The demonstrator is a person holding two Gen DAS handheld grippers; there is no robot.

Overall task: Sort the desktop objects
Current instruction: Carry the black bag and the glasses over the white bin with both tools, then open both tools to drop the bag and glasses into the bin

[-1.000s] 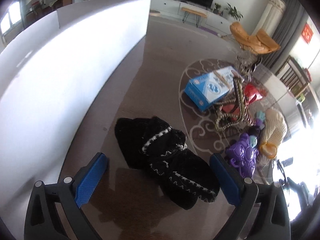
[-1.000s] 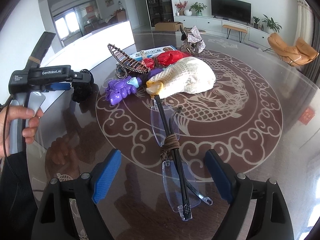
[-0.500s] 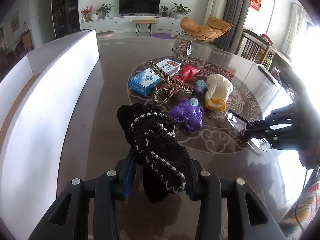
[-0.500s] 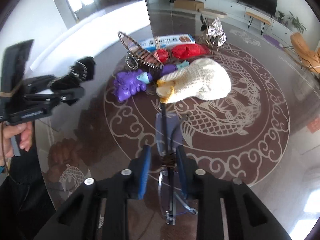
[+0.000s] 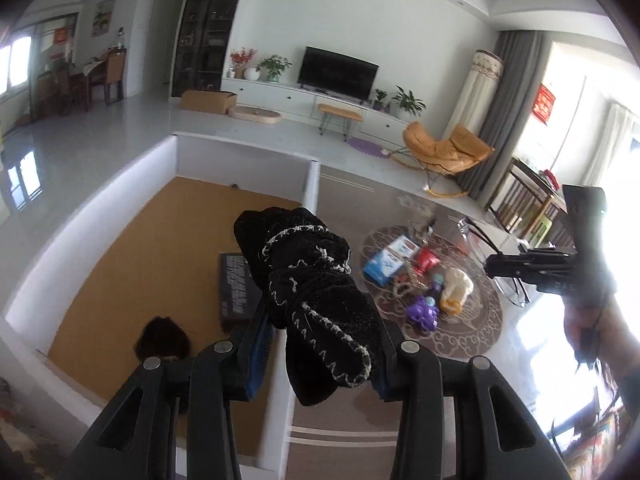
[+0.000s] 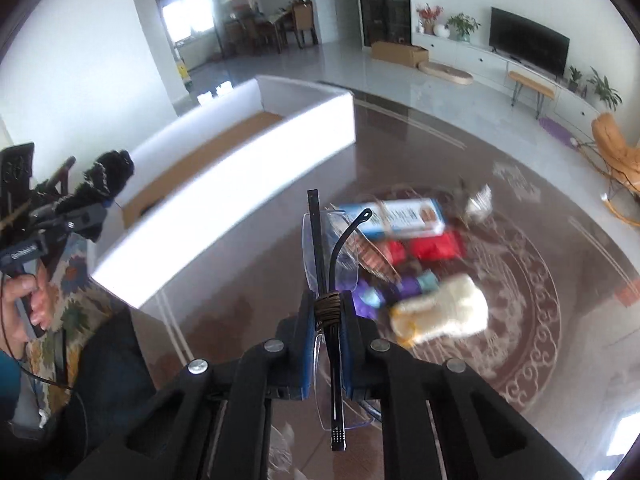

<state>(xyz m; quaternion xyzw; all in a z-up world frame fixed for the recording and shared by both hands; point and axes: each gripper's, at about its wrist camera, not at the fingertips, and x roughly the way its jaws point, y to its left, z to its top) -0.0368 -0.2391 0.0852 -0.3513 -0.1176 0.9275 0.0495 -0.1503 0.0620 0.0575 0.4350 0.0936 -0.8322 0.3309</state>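
My left gripper (image 5: pixel 320 344) is shut on a black knitted cloth with white stitching (image 5: pixel 308 280) and holds it high, above the right wall of a white box with a cork floor (image 5: pixel 120 240). My right gripper (image 6: pixel 327 320) is shut on folded rimless glasses (image 6: pixel 324 252) with a brown band around them, lifted above the dark table. The left gripper with the black cloth shows in the right wrist view (image 6: pixel 100 188) beside the white box (image 6: pixel 224 184). The right gripper with the glasses shows in the left wrist view (image 5: pixel 536 264).
In the box lie a dark flat keyboard-like thing (image 5: pixel 236 284) and a dark furry thing (image 5: pixel 162 338). On the table's round pattern lie a blue-white carton (image 6: pixel 396 216), red items (image 6: pixel 436 246), a purple toy (image 5: pixel 422 312), a cream knitted piece (image 6: pixel 440 312) and a beaded basket (image 5: pixel 404 286).
Both grippers shut on their things and lifted them: the left rose with the black cloth and moved over the box, the right rose with the glasses off the table.
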